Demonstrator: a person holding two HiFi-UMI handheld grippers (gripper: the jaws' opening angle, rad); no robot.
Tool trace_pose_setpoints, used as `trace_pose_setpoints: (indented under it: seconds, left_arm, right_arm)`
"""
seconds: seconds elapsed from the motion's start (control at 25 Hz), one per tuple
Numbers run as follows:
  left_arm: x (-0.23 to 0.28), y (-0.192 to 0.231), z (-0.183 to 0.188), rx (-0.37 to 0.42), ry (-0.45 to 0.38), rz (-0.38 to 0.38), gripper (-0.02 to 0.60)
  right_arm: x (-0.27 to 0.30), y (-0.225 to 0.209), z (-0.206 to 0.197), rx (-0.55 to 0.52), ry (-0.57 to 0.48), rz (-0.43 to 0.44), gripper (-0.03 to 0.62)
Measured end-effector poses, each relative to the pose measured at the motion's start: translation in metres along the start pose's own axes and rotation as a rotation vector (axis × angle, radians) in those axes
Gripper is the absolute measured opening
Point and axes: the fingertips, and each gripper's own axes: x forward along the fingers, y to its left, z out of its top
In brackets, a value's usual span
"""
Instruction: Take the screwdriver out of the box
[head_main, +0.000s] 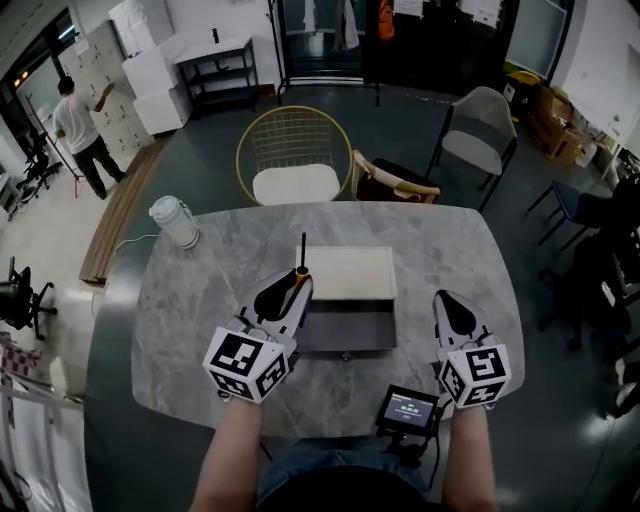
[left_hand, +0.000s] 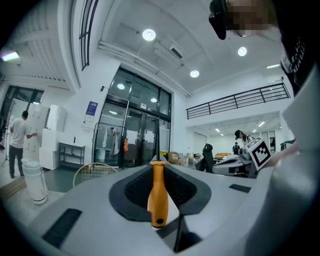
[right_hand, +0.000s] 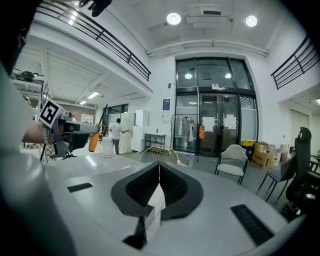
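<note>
My left gripper (head_main: 296, 283) is shut on the screwdriver (head_main: 301, 262), whose orange handle sits between the pads while the thin black shaft sticks out beyond the tips. In the left gripper view the handle (left_hand: 158, 192) stands upright in the left gripper (left_hand: 159, 167), lifted off the table. The box (head_main: 345, 328) lies open just right of it, a dark tray with its cream lid (head_main: 350, 272) behind. My right gripper (head_main: 447, 300) hovers right of the box, shut with nothing held; the right gripper (right_hand: 159, 169) shows its pads together.
A white jug (head_main: 176, 221) stands at the marble table's (head_main: 200, 330) back left. A small screen device (head_main: 408, 408) lies at the front edge. A wire chair (head_main: 293, 160) and other chairs stand beyond the table. A person (head_main: 80, 125) is at the far left.
</note>
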Motion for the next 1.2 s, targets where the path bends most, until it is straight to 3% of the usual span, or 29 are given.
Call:
trace_pose_setpoints:
  seconds: [0.24, 0.48, 0.76, 0.96, 1.2]
  left_arm:
    - [-0.05, 0.047, 0.011, -0.016, -0.037, 0.109, 0.078]
    - [-0.078, 0.069, 0.012, -0.025, -0.084, 0.183, 0.078]
    - [-0.081, 0.07, 0.025, -0.028, -0.134, 0.258, 0.078]
    - [-0.076, 0.06, 0.052, 0.004, -0.178, 0.27, 0.078]
    - [-0.066, 0.043, 0.079, 0.084, -0.223, 0.253, 0.078]
  right_arm:
    - [0.014, 0.051, 0.018, -0.047, -0.005, 0.076, 0.025]
    - [0.019, 0.071, 0.032, -0.087, -0.043, 0.111, 0.025]
    - [0.016, 0.061, 0.053, -0.134, -0.083, 0.155, 0.025]
    - [0.011, 0.047, 0.08, -0.158, -0.139, 0.17, 0.025]
    - [-0.002, 0.031, 0.112, -0.122, -0.294, 0.178, 0.025]
